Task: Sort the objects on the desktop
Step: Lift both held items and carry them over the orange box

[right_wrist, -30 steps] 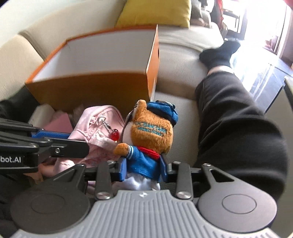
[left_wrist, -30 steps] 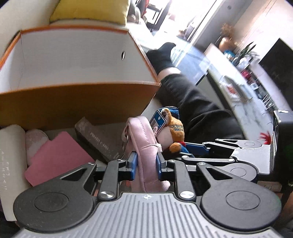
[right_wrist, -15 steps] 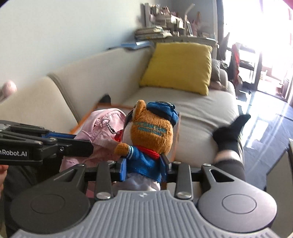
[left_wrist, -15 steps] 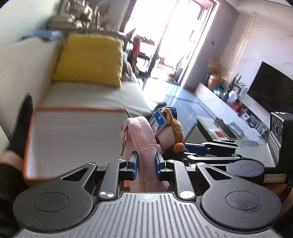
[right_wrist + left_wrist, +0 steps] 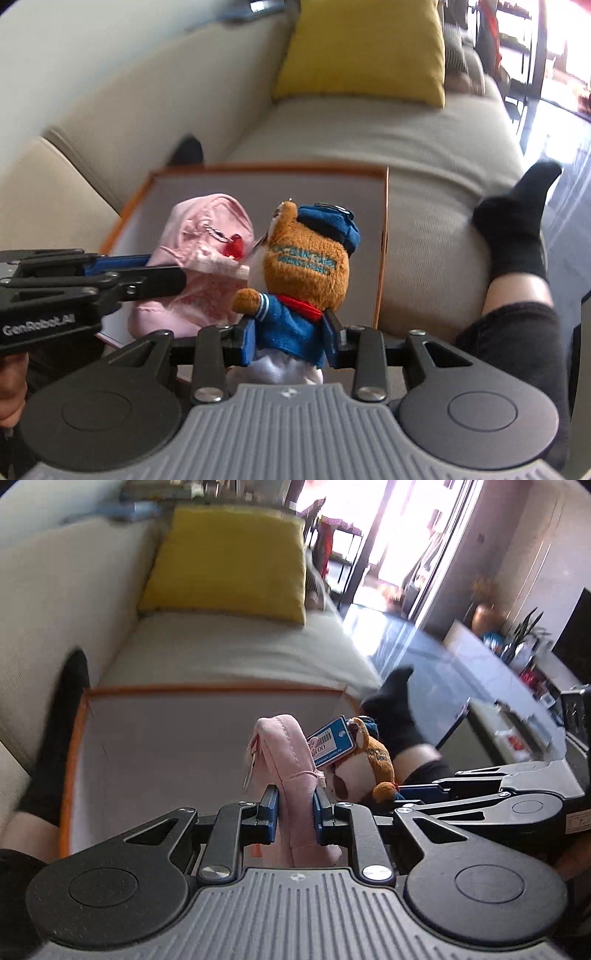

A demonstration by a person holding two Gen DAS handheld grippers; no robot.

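Left tool (image 5: 294, 809) on soft pink pouch (image 5: 291, 775)

One pouch (image 5: 291, 753), one plush bear (image 5: 306, 266), one box (image 5: 258, 184), one cushion (image 5: 362, 48).

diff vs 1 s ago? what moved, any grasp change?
Both grippers lifted their loads off the clutter in front of the orange box and now hold them over its open white interior. The book and pink items seen beside it earlier are out of view. No grasp change: left gripper still clamps the pink pouch, right gripper still clamps the plush bear. Box, sofa and yellow cushion unmoved.
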